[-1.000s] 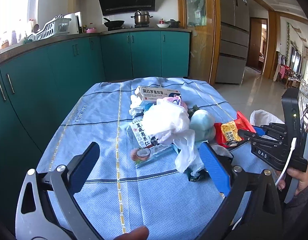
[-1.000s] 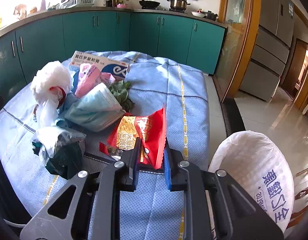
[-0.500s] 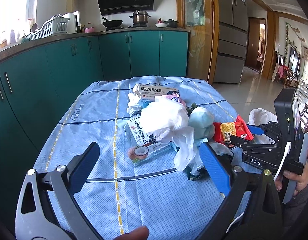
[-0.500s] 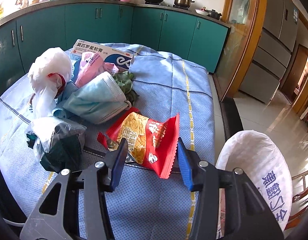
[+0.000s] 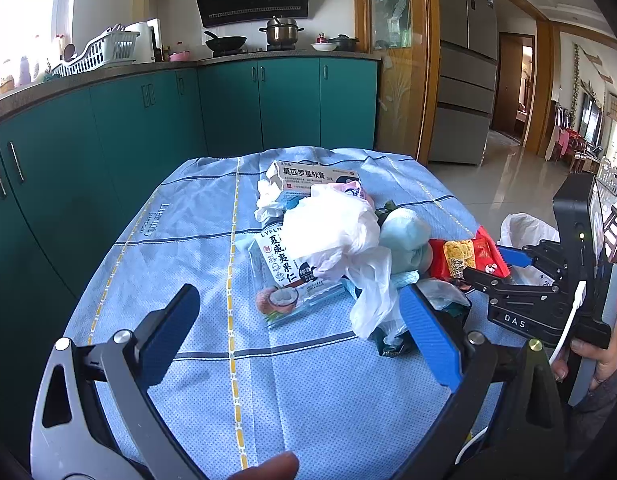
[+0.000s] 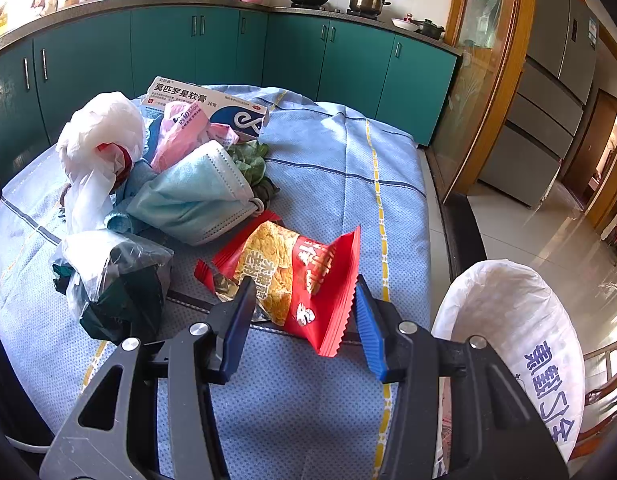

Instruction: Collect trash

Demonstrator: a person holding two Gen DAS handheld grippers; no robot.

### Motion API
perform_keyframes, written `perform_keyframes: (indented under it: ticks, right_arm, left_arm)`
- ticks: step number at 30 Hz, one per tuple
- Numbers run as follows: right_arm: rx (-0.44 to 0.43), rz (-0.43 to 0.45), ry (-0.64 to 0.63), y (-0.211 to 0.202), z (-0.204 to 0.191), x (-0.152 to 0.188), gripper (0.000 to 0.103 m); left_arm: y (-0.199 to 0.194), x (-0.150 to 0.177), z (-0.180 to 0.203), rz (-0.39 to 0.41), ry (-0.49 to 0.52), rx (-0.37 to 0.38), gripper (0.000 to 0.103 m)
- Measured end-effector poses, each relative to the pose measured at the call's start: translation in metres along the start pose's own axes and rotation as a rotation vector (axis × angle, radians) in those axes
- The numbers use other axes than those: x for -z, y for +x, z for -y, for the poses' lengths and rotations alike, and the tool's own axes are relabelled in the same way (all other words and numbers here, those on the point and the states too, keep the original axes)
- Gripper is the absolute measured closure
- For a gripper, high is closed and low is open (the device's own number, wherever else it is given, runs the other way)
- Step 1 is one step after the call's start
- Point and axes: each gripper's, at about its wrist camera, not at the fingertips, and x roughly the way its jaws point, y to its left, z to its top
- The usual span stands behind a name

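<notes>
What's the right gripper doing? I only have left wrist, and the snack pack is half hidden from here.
Observer: The right gripper is open, with one jaw on each side of the red snack wrapper, not clamped on it.
Operator: What's behind my right finger?
Observer: A crumpled clear plastic bag with dark green inside lies on the cloth, left of the wrapper.
Operator: Where's the bin bag?
Observer: The white trash bag, printed with blue characters, stands off the table edge, just right of that gripper.
</notes>
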Motion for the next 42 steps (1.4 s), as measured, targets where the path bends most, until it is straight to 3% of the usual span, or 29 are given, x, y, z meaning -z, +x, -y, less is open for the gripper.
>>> perform_keyframes:
  ticks: [6, 17, 28, 32, 36, 38, 42]
  right_arm:
    - [0.004, 0.009, -0.001, -0.002, 0.000, 0.001, 0.045]
    - [0.009, 0.015, 0.001, -0.004, 0.002, 0.002, 0.040]
    - [0.002, 0.040, 0.000, -0.012, 0.003, 0.001, 0.040]
    - [-0.041, 0.100, -0.010, -0.028, -0.001, -0.001, 0.040]
    - [-0.144, 0.148, -0.058, -0.042, -0.013, -0.001, 0.040]
    - [-0.191, 0.147, -0.094, -0.044, -0.025, 0.000, 0.040]
    - [-0.208, 0.126, -0.133, -0.040, -0.039, 0.001, 0.040]
  left_arm:
    - [0.000, 0.001, 0.000, -0.001, -0.001, -0.002, 0.003]
    - [0.001, 0.002, -0.003, -0.010, -0.009, -0.007, 0.003]
    - [0.004, 0.002, -0.007, -0.010, -0.017, -0.023, 0.003]
    - [0.005, 0.001, -0.015, -0.007, -0.036, -0.048, 0.003]
    - [0.005, -0.001, -0.026, -0.002, -0.060, -0.078, 0.003]
    - [0.004, -0.002, -0.031, 0.001, -0.070, -0.088, 0.003]
    - [0.003, -0.002, -0.033, 0.003, -0.072, -0.096, 0.003]
